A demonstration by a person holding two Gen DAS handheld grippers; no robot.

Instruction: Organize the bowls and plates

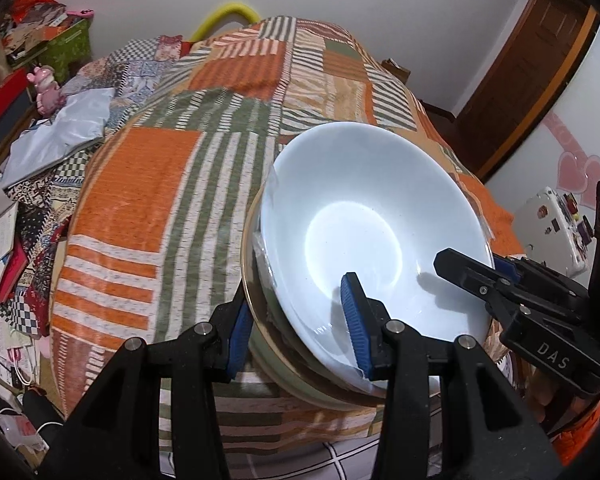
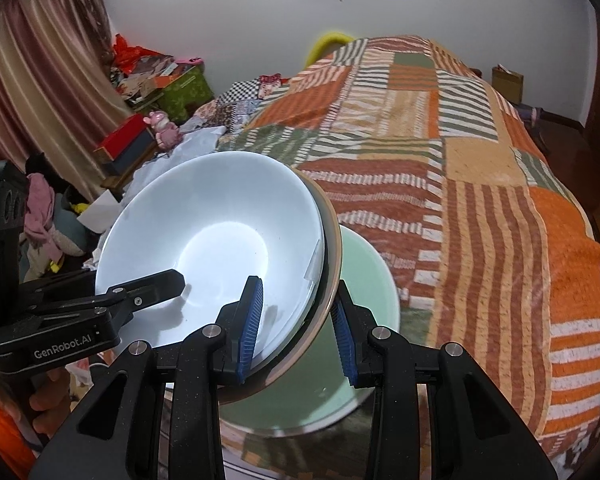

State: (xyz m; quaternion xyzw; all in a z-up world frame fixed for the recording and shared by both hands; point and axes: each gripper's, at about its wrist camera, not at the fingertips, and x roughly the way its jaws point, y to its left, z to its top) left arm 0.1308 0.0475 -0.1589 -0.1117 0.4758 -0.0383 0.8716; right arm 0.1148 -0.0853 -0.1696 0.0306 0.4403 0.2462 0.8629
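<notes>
Nearest in the left wrist view, the left claw [image 1: 300, 320] clamps the near edge of a nested stack, one blue pad inside the white bowl [image 1: 364, 224] and the other outside against the gold-rimmed dish [image 1: 249, 280] beneath it. In the right wrist view, the right claw [image 2: 298, 330] grips the same stack from the opposite side, one blue finger [image 2: 250, 328] inside the white bowl [image 2: 216, 240] and the other outside the gold-rimmed dish [image 2: 332, 260], so both claws hold the stack between them, tilted. The right claw [image 1: 466, 276] also shows at the right of the left view, one black finger reaching over the bowl's rim, while the left claw [image 2: 140, 292] enters from the left of the right view. Just behind and under the stack sits a pale green bowl [image 2: 364, 280], its rim beside the right claw's outer finger. Beyond them spreads the bed's orange, green and white patchwork quilt [image 1: 160, 200]. Farther off, a pink figurine [image 2: 164, 126] stands by a red box [image 2: 120, 140], with striped curtains [image 2: 32, 80] along the wall.
</notes>
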